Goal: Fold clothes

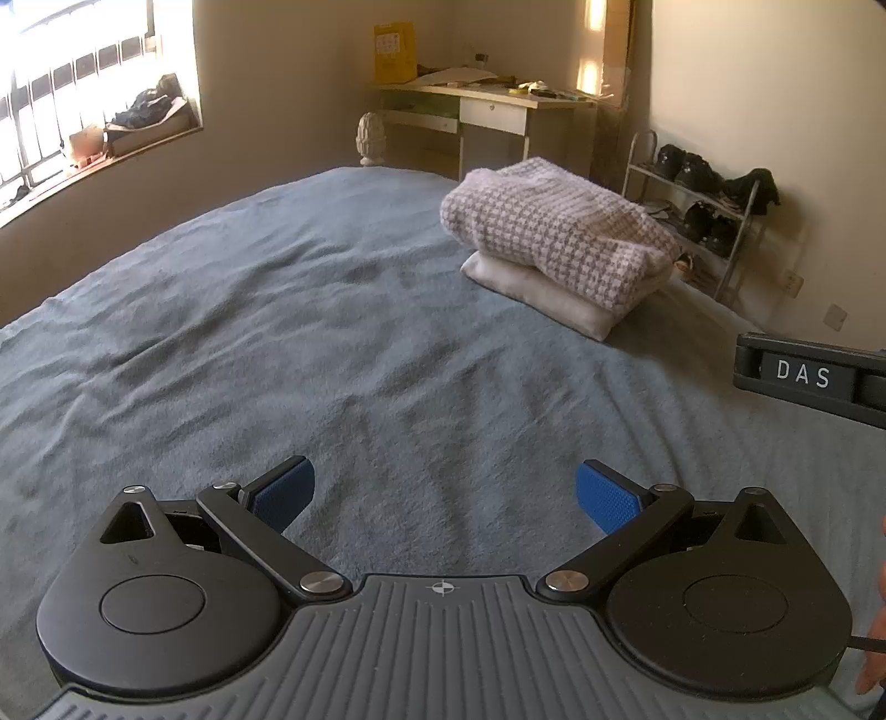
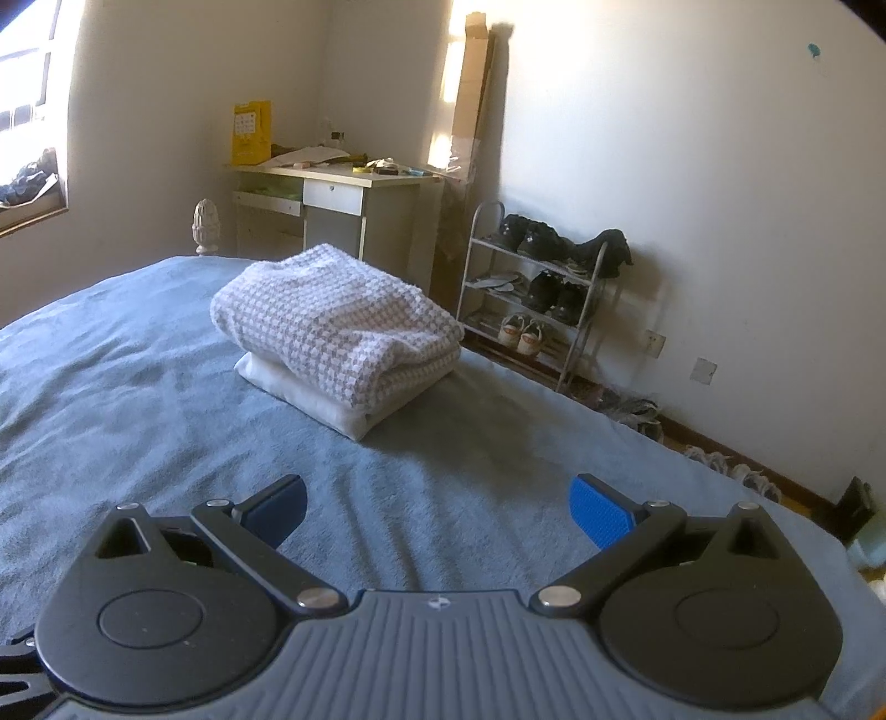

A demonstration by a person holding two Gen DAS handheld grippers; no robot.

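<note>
A folded purple-and-white checked garment (image 1: 559, 230) (image 2: 338, 327) lies on top of a folded white garment (image 1: 540, 299) (image 2: 310, 396), stacked at the far right part of the blue bed cover (image 1: 277, 332) (image 2: 111, 387). My left gripper (image 1: 443, 498) hovers open over bare cover, well short of the stack, nothing between its blue pads. My right gripper (image 2: 437, 512) is also open and empty, nearer the stack. Part of the right gripper's body marked DAS (image 1: 808, 376) shows at the right edge of the left wrist view.
Beyond the bed stand a desk (image 1: 498, 111) (image 2: 338, 194) with clutter and a yellow box (image 1: 394, 52) (image 2: 251, 133), a shoe rack (image 1: 703, 210) (image 2: 542, 293) by the right wall, a white bedpost finial (image 1: 370, 138) (image 2: 207, 226), and a window (image 1: 83, 94) on the left. A hand (image 1: 875, 637) shows at the right edge.
</note>
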